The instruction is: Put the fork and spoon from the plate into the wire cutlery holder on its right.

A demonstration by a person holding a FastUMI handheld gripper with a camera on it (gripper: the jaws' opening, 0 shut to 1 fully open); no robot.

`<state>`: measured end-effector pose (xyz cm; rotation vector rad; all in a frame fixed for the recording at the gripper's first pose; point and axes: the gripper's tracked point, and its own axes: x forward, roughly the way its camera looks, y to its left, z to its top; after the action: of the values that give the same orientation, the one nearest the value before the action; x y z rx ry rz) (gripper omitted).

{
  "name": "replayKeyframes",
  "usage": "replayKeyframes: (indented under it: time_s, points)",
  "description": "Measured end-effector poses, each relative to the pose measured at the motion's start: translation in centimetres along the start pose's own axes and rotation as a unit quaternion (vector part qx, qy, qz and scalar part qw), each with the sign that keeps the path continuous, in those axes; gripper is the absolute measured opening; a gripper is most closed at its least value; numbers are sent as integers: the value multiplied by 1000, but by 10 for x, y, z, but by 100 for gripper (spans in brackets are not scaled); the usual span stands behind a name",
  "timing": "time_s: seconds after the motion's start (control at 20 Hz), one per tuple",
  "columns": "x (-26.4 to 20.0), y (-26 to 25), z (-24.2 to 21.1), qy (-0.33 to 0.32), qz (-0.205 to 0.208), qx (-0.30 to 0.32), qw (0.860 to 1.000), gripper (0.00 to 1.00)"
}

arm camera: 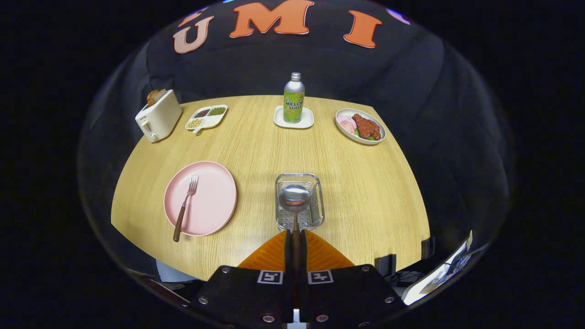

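Wooden table (256, 141) under black cloth wall — tongs (296, 237) clamp spoon (295, 198) above wire cutlery holder (315, 201).

A staged booth set up like a dining corner: a pale wood-grain table (256, 151) against black cloth carries a cream toaster (157, 116), a green soda bottle (294, 98), and an oval dish of seemingly imitation meat (361, 126).
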<state>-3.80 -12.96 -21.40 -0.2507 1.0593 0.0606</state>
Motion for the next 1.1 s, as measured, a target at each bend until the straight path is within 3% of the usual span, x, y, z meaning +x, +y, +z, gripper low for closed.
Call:
replayKeyframes:
  time_s: [0.55,1.1]
  points:
    - [30,4,11,129,14,-75,989,5]
    - [61,2,9,199,33,-77,976,5]
